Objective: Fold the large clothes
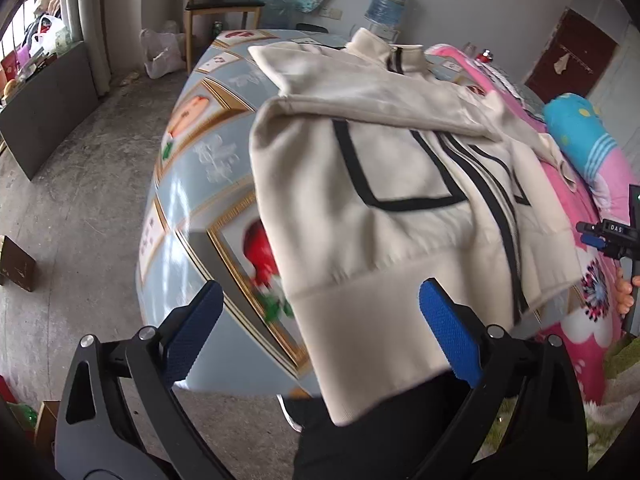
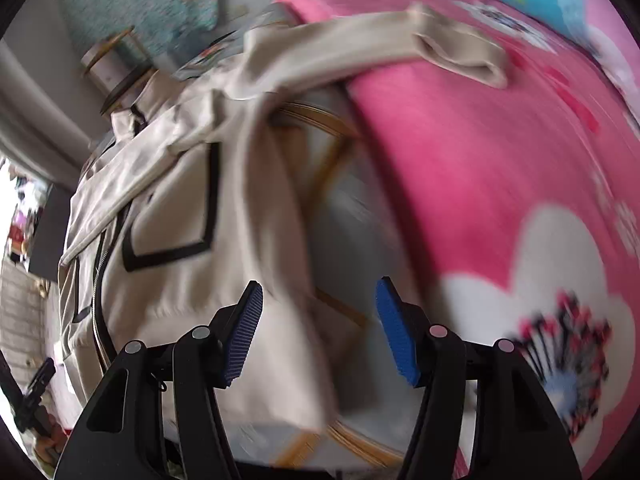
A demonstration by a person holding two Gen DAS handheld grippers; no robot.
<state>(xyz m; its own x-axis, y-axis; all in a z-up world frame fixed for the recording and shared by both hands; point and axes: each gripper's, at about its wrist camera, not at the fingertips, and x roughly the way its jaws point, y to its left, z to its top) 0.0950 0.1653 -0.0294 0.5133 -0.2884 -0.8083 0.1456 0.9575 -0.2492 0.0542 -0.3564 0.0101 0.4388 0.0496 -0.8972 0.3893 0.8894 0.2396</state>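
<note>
A cream zip jacket with black trim [image 1: 400, 200] lies spread on a table with a picture-print cloth [image 1: 200, 168]; its ribbed hem hangs over the near edge. One sleeve is folded across the chest. My left gripper [image 1: 320, 328] is open above the hem's left corner, holding nothing. In the right wrist view the jacket [image 2: 172, 220] lies to the left, one sleeve [image 2: 400, 44] stretched over a pink blanket [image 2: 500, 160]. My right gripper [image 2: 320, 332] is open over the jacket's right hem corner, empty. The right gripper also shows in the left wrist view [image 1: 616, 236].
The pink flowered blanket [image 1: 592, 300] and a blue pillow [image 1: 580, 132] lie right of the jacket. A wooden chair [image 1: 220, 4], a water bottle [image 1: 388, 0] and a plastic bag [image 1: 160, 52] stand beyond the table. Concrete floor [image 1: 80, 200] is to the left.
</note>
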